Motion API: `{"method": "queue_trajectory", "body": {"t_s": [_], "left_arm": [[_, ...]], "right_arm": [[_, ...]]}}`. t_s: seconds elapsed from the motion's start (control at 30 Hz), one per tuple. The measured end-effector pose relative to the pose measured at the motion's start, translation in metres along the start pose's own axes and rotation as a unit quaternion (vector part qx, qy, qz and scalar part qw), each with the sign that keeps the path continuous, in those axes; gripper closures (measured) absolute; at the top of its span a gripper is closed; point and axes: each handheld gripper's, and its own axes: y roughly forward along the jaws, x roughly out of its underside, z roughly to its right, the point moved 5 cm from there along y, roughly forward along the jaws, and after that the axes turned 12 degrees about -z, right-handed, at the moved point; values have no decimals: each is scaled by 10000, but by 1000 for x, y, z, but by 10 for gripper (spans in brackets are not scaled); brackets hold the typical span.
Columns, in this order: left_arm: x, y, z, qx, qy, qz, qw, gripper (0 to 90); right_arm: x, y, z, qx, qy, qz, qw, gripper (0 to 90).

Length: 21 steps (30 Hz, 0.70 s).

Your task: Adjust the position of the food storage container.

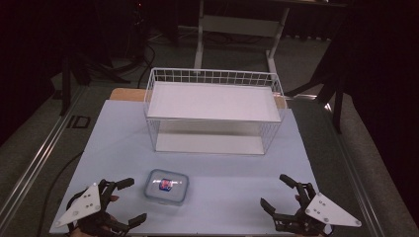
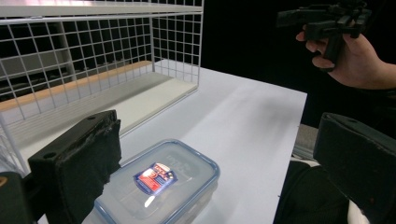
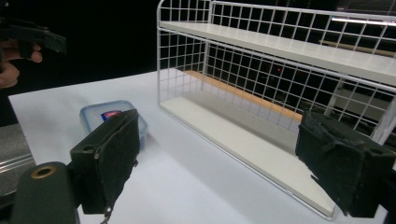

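A clear box (image 1: 167, 187) with a blue-rimmed lid and a red and blue label lies flat on the pale table (image 1: 222, 163), near the front edge and left of the middle. It sits just right of the left gripper (image 1: 129, 200), whose jaws stand wide apart with nothing between them and point toward the box without touching it. In the left gripper view the box (image 2: 159, 184) lies low between the two black jaws, closer to the left one, and that gripper (image 2: 224, 154) is clear of it. The right gripper (image 1: 274, 191) rests near the front right corner of the table, well apart from the box, and its jaws too are spread wide and hold nothing. In the right gripper view the box (image 3: 112, 116) shows behind the left jaw, partly hidden by it, and this gripper (image 3: 219, 154) faces a white wire rack (image 3: 280, 84). The rack (image 1: 212, 111) stands at the middle of the table behind the box, apart from it, with a white top shelf and a white bottom shelf inside the wire walls. In the left gripper view the rack (image 2: 93, 56) rises at the upper left, and a hand (image 2: 355, 58) holding the other gripper shows at the upper right, above the far side of the table.
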Motion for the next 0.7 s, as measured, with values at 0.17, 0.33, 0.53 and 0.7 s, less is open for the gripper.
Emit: {"method": "queue_trajectory", "body": {"t_s": [0.17,0.33,0.53,0.7], "left_arm": [[-4,-1,2,114,-47,107,9999,19],[-11,-5,-1,7,-223,128,9997,19],[-19,-10,-18,-258,-217,-131,9993,19],[-17,-16,-38,-595,-187,-275,9977,60]], "right_arm": [[-1,0,1,2,46,59,10000,132],[-2,-2,2,25,95,150,9998,131],[-2,0,1,41,122,153,9998,131],[-4,-1,1,136,129,216,9996,132]]}}
